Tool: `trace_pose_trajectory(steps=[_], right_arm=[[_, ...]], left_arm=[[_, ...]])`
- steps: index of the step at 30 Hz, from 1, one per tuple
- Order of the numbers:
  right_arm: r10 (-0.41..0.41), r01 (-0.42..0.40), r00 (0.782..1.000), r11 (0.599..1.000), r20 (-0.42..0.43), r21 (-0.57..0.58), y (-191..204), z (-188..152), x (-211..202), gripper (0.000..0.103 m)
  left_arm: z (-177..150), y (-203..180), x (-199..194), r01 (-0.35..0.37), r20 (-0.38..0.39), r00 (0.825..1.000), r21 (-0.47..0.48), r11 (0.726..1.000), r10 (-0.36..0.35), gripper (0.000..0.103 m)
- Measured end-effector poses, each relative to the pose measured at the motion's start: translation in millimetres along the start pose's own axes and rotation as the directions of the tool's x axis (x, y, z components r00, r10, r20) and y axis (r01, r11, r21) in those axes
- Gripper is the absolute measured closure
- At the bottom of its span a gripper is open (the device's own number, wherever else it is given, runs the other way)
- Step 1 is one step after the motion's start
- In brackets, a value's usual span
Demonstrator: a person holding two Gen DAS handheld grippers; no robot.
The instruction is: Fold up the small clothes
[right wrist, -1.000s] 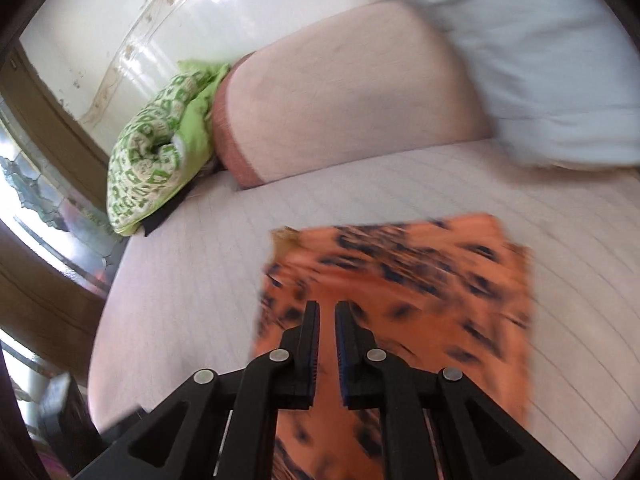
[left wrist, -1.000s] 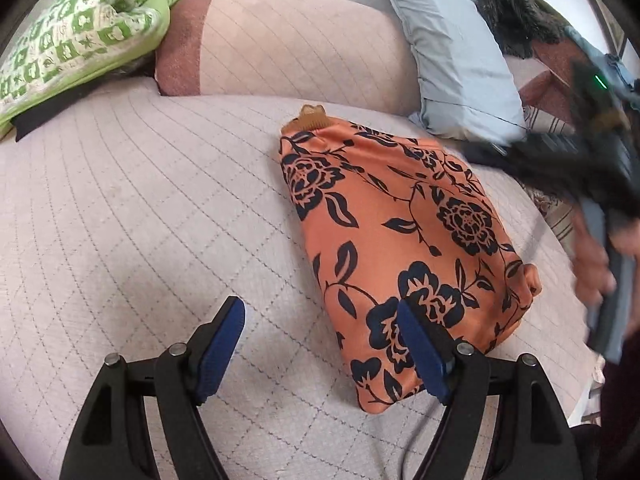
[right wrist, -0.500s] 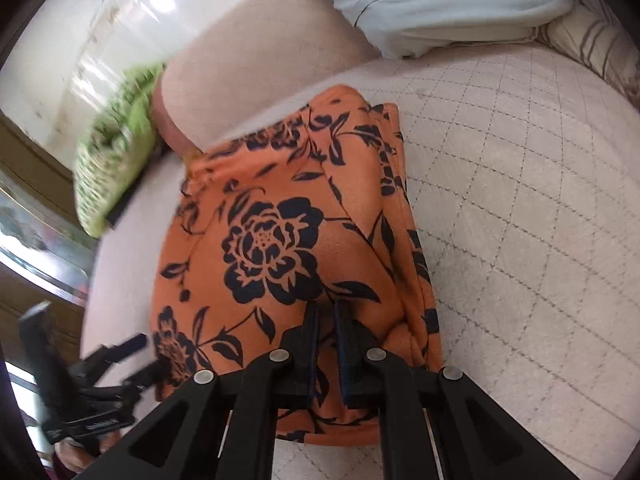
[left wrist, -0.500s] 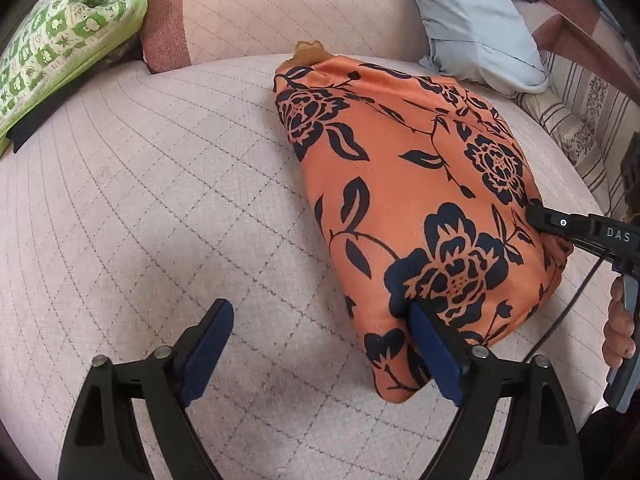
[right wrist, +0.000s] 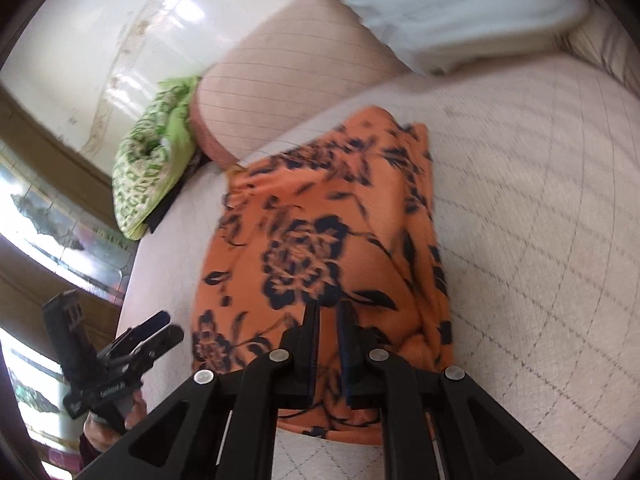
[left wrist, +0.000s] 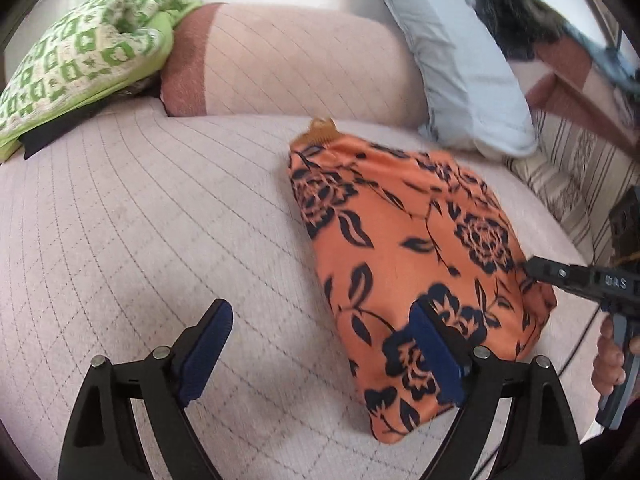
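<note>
An orange garment with dark blue flowers (left wrist: 408, 240) lies folded in a long block on the quilted pink bed; it also shows in the right wrist view (right wrist: 320, 248). My left gripper (left wrist: 320, 352) is open, its right pad over the garment's near end, its left pad over bare bed. My right gripper (right wrist: 328, 320) is nearly closed, with a narrow gap between the pads, just above the garment's near end; no cloth shows between them. Its tip also shows in the left wrist view (left wrist: 538, 268) at the garment's right edge.
A pink bolster (left wrist: 288, 64) lies across the head of the bed. A green patterned pillow (left wrist: 80, 60) sits at the far left, a pale blue pillow (left wrist: 460, 60) at the far right. A striped cushion (left wrist: 580, 168) is at the right edge.
My left gripper has pulled back and risen slightly from the garment. My right gripper stays at the garment's near right edge, jaws as before. The garment has not moved.
</note>
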State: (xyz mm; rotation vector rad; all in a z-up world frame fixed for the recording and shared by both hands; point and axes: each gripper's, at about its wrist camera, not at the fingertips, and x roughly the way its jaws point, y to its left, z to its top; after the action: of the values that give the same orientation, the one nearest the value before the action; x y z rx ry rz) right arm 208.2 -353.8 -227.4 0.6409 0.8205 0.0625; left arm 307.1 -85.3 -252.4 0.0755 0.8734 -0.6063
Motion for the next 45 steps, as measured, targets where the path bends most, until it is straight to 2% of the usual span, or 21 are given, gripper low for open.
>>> trace_pose_trajectory(steps=[4, 10, 15, 17, 18, 19, 20, 22, 26, 45], right_arm=[[-0.034, 0.037, 0.999, 0.997, 0.036, -0.067, 8.8, 1.0, -13.1, 0.091], [-0.038, 0.040, 0.996, 0.999, 0.084, -0.025, -2.6, -1.2, -25.9, 0.091], [-0.073, 0.079, 0.993, 0.996, 0.097, -0.052, -6.4, -4.5, -34.5, 0.088], [-0.072, 0.078, 0.992, 0.995, 0.104, -0.057, -7.8, -6.1, -38.0, 0.079], [-0.077, 0.083, 0.991, 0.995, 0.107, -0.057, -8.0, -7.3, -39.4, 0.063], [-0.090, 0.097, 0.988, 0.994, 0.121, -0.054, -7.8, -9.1, -41.9, 0.037], [-0.102, 0.111, 0.984, 0.992, 0.147, -0.056, -7.2, -10.9, -45.0, 0.031], [-0.096, 0.110, 0.981, 0.991, 0.171, -0.078, -4.4, -11.6, -50.3, 0.031], [-0.068, 0.083, 0.983, 0.993, 0.169, -0.080, -3.1, -10.4, -52.5, 0.031], [-0.047, 0.055, 0.988, 0.997, 0.148, -0.051, 2.3, -8.7, -37.7, 0.031]], left_arm=[[0.8, 5.7, 4.7, -0.032, 0.011, 0.999, -0.013, 0.999, 0.032, 0.013], [2.3, 13.2, -0.2, -0.032, 0.052, 0.998, -0.056, 0.998, 0.035, 0.013], [0.8, 10.6, -6.5, -0.055, 0.076, 0.995, -0.051, 0.997, 0.058, 0.013], [0.2, 6.0, -6.0, -0.092, 0.074, 0.993, -0.040, 0.995, 0.094, 0.013], [0.2, 3.5, -5.5, -0.113, 0.073, 0.991, -0.030, 0.993, 0.115, 0.013], [0.0, 0.7, -5.0, -0.135, 0.074, 0.988, -0.018, 0.991, 0.136, 0.013], [-0.3, -1.3, -4.4, -0.152, 0.074, 0.986, -0.007, 0.988, 0.152, 0.013], [-1.1, -4.1, -3.5, -0.175, 0.069, 0.982, 0.010, 0.985, 0.174, 0.013], [-1.0, -4.7, -4.2, -0.189, 0.067, 0.980, 0.016, 0.982, 0.188, 0.013], [5.3, -9.6, -15.9, -0.205, 0.072, 0.976, 0.013, 0.979, 0.203, 0.012]])
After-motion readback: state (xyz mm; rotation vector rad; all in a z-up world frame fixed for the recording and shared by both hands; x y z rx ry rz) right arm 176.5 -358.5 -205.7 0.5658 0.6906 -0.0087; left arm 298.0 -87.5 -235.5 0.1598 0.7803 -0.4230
